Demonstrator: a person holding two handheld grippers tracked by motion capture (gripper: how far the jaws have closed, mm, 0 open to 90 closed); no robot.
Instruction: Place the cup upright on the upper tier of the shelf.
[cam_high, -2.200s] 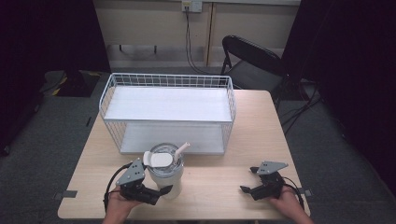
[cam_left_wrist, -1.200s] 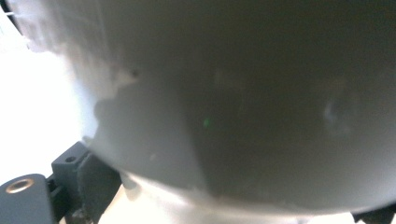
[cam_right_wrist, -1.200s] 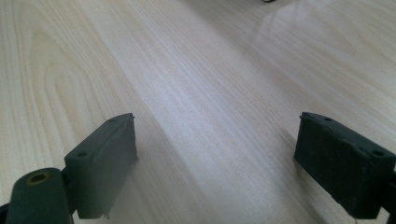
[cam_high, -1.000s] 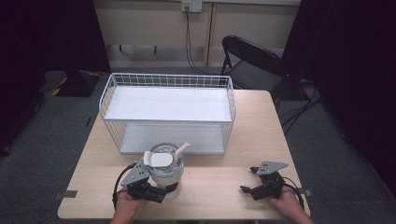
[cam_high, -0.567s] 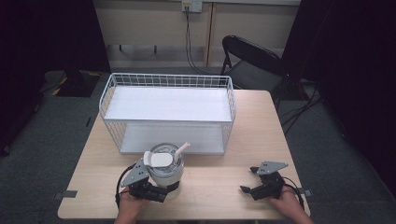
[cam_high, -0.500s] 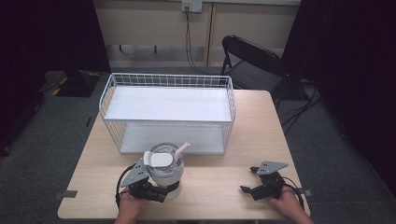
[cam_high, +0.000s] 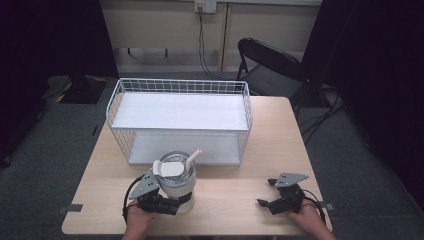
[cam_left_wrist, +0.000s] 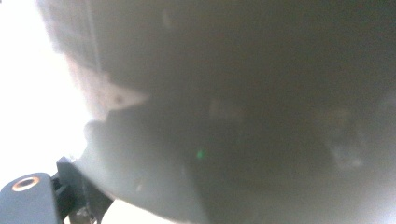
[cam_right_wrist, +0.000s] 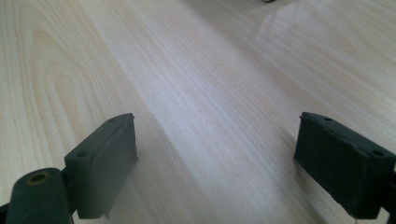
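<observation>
Although the pale wooden tabletop (cam_high: 240, 195) is the largest surface here, the work concerns the things on it. Beyond the jaws of both tools stands the white wire two-tier basket rack (cam_high: 182, 120), its open front facing the person. Between that rack and the left gripper (cam_high: 167, 204) stands the translucent round plastic tumbler with a white lid and a cream straw (cam_high: 176, 180), directly ahead of the left jaws and pressed close to them.

In the left gripper view the tumbler's grey wall (cam_left_wrist: 233, 107) sits hard up against the lens, blurred, so whether the left jaws have closed on it cannot be told; they appear to straddle its lower body. The right gripper (cam_high: 274, 204) rests well apart from the tumbler, its jaws spread wide over bare wood and holding nothing, as the right gripper view shows (cam_right_wrist: 215, 172).

The tumbler will probably handle as a stiff, smooth-walled, rather wide vessel, so a slippery one. Its weight is hard to judge, as any contents are not visible. It looks top-heavy with the lid and straw, so the best hold is likely across the lower body, squarely and firmly. The straw and the lid flap look too flimsy to take hold of.
</observation>
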